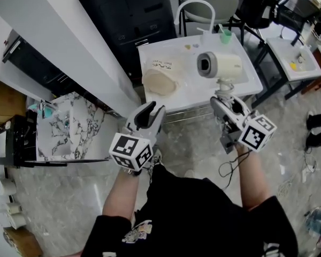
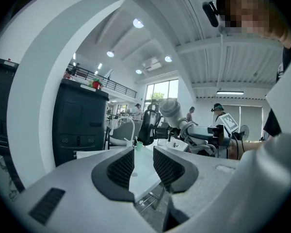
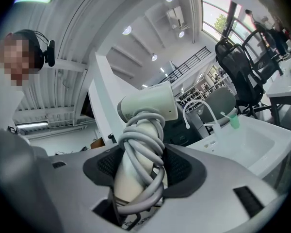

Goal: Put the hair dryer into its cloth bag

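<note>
Left gripper [image 1: 150,111]: jaws apart, nothing between, short of white rectangular table [image 1: 198,92]. Beige crumpled cloth bag [image 1: 161,80] lies on table, mouth not visibly open. Cream plastic hair dryer [image 1: 220,65] aloft over table's right part, grey cord wound round handle. Right gripper [image 1: 224,99] clamps handle over cord.

Risks:
- bag slides or mouth fails to open under single pull
- cord coils shift under pads, dryer tips
- barrel snags bag rim

Count: grippers two; table one; bag one; dryer one.

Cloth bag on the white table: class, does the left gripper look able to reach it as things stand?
Probably yes: the left gripper has its jaws apart and empty, and nothing lies between it and the cloth bag near the table front edge.
</note>
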A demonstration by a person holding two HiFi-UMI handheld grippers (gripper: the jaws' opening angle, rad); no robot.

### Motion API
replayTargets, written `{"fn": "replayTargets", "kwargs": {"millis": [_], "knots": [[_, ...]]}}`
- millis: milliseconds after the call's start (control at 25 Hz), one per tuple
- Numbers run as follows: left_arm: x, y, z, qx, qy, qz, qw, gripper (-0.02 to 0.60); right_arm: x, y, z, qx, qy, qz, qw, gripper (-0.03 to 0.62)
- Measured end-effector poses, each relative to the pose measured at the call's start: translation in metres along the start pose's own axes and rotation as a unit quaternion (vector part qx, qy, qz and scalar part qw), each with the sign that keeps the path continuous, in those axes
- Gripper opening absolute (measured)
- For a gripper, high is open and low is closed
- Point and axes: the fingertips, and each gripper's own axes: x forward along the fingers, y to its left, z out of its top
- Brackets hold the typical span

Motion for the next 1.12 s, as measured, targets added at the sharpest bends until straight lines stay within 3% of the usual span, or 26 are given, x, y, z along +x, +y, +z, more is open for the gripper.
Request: {"fn": "replayTargets", "kwargs": {"millis": [440, 760, 1120], "knots": [[0.027, 0.1, 0.007, -0.008, 0.023, -0.03, 0.9993, 0.112, 0.095, 0.0, 0.004, -0.002, -0.008, -0.025, 1.0, 0.245], [0.06, 0.167, 0.003, 0.021, 0.055, -0.053, 0.9969, 0.112, 0.161, -0.008, 0.008, 0.0, -0.009, -0.045, 0.999, 0.245], [0.092, 0.218, -0.019, 0.019, 0.085, -0.095, 0.9917, 0.112, 0.211, -0.021, -0.003, 0.004, -0.01, -0.079, 0.997, 0.245]]}}
